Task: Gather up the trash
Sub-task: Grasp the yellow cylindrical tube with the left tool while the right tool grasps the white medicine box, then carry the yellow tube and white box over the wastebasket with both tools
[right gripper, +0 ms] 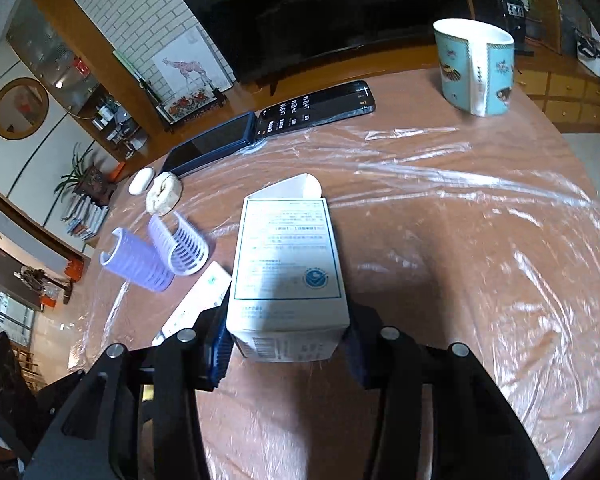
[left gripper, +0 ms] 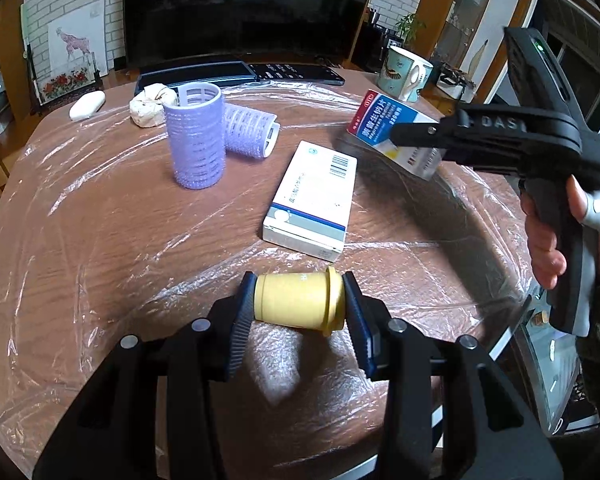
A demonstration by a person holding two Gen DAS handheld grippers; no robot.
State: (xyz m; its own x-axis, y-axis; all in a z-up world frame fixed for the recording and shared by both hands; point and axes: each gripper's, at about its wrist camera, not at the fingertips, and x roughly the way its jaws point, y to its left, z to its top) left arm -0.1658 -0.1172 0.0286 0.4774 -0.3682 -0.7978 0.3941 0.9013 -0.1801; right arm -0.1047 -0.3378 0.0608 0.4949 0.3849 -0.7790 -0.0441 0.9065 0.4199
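Left gripper [left gripper: 300, 308] clamps yellow bottle [left gripper: 298, 300]; right gripper [right gripper: 286, 340] clamps medicine box [right gripper: 286, 268].

Film-covered table [left gripper: 100, 240] bears curlers [left gripper: 196, 136], flat box [left gripper: 312, 200].

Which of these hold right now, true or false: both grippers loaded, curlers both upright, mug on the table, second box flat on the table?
1. Each gripper holds something. True: the left gripper clamps a yellow bottle, the right gripper a white box.
2. Both purple curlers stand upright. False: one curler stands, the other lies on its side.
3. The mug is tipped over. False: it stands upright.
4. A second box lies flat on the table. True.
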